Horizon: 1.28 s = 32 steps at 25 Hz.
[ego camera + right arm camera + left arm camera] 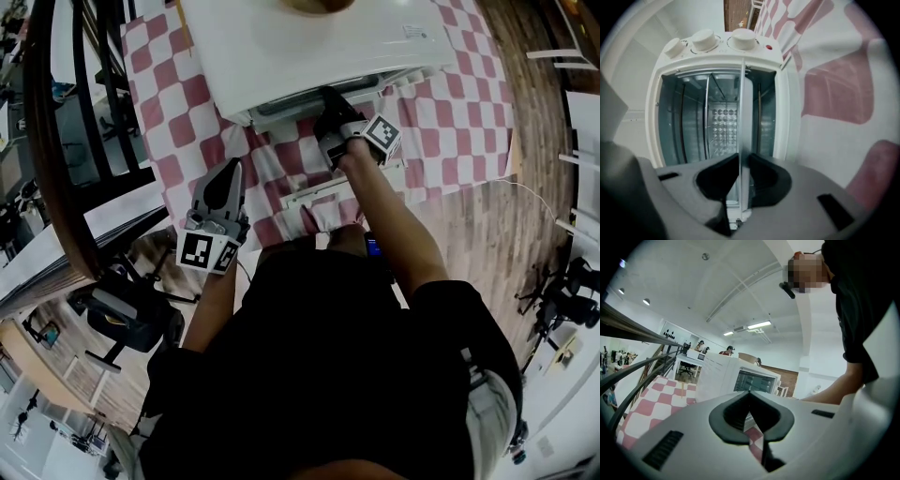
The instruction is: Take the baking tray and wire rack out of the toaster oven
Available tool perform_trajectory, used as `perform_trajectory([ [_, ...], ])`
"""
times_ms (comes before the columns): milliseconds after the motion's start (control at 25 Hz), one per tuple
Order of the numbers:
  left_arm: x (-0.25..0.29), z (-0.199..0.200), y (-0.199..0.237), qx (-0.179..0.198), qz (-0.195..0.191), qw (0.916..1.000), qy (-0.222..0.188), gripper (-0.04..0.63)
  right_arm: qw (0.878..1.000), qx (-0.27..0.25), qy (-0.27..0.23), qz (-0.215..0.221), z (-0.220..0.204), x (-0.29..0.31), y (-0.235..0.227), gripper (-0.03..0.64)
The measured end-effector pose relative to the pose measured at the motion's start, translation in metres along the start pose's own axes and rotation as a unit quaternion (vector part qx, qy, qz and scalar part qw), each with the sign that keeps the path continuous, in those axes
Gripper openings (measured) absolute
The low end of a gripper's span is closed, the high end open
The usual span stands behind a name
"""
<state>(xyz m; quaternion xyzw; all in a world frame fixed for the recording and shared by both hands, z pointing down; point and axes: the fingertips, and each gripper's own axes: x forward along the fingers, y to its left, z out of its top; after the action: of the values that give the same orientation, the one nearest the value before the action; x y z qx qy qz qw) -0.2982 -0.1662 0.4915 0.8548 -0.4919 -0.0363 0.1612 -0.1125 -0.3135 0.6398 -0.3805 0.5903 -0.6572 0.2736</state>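
Silvery and thin, the baking tray (744,112) shows edge-on in the right gripper view, in the open mouth of the white toaster oven (717,51), below its three knobs (704,40). The right gripper (742,161) is turned on its side. Its fingers (761,176) are nearly closed, with a dark pad pressed to each face of the tray's front edge. From the head view the oven (309,47) stands toward the far edge of the tabletop on a red-and-white checked cloth (459,122), its door (328,192) dropped open toward the person. The right gripper (328,96) reaches over the door into the opening. The left gripper (232,167) hangs over the near left corner of the cloth. Its fingers are closed tip to tip on nothing (750,393).
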Motion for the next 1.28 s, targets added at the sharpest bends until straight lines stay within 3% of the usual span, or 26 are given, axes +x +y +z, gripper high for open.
perform_trajectory([
  [480,-0.017,0.001,-0.029,0.011,0.005,0.9999,-0.002,-0.008,1.000,0.023,-0.001,0.013,-0.024,-0.090,-0.008,0.074],
  [840,-0.045,-0.012,-0.094,0.015,-0.011,0.9998,-0.004,-0.008,0.999,0.043,0.011,0.022,-0.046,-0.173,-0.014,0.077],
  [1280,-0.064,-0.017,-0.184,0.057,-0.042,0.9974,-0.015,-0.008,0.998,0.031,0.005,0.045,-0.041,-0.315,-0.015,0.078],
])
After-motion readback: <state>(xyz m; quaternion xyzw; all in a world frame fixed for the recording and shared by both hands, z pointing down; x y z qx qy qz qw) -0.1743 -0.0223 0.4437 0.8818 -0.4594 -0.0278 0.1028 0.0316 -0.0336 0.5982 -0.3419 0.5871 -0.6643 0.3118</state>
